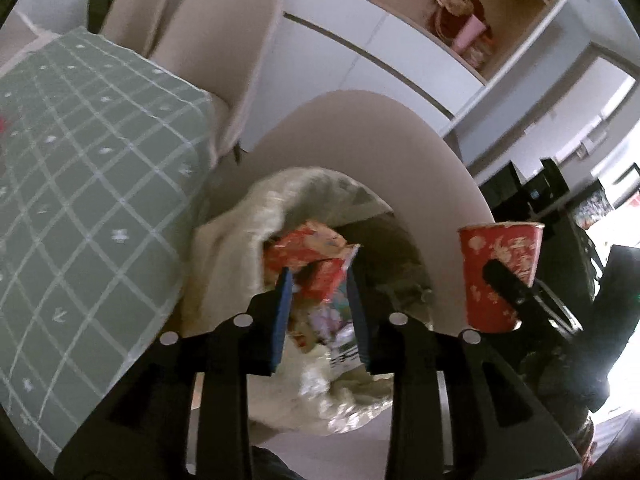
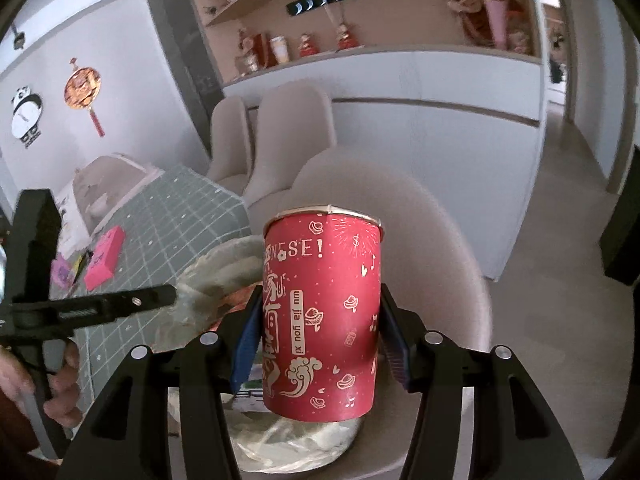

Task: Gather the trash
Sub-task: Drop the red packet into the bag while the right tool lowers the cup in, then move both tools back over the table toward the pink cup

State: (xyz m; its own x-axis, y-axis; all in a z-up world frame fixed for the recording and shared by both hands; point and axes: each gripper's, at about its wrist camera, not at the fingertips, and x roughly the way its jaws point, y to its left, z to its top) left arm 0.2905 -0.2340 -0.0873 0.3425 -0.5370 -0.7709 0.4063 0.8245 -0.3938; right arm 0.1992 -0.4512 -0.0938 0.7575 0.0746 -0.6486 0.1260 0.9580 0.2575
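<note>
Left gripper (image 1: 320,276) hangs with fingers parted over the white trash bag (image 1: 236,240) on the beige chair seat (image 2: 452,248), gripping nothing I can make out, while right gripper (image 2: 318,334) clamps the upright red paper cup (image 2: 324,312) just right of the bag's mouth, nearer.

Upright red paper cup (image 2: 322,316) above the open, trash-filled translucent bag (image 1: 256,216).

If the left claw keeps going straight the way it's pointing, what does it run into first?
Most likely the red wrapper sitting in the open mouth of the plastic bag, right ahead of the left claw. Depth is unclear in this blurred view, and the wrapper may already lie between the fingertips.
</note>
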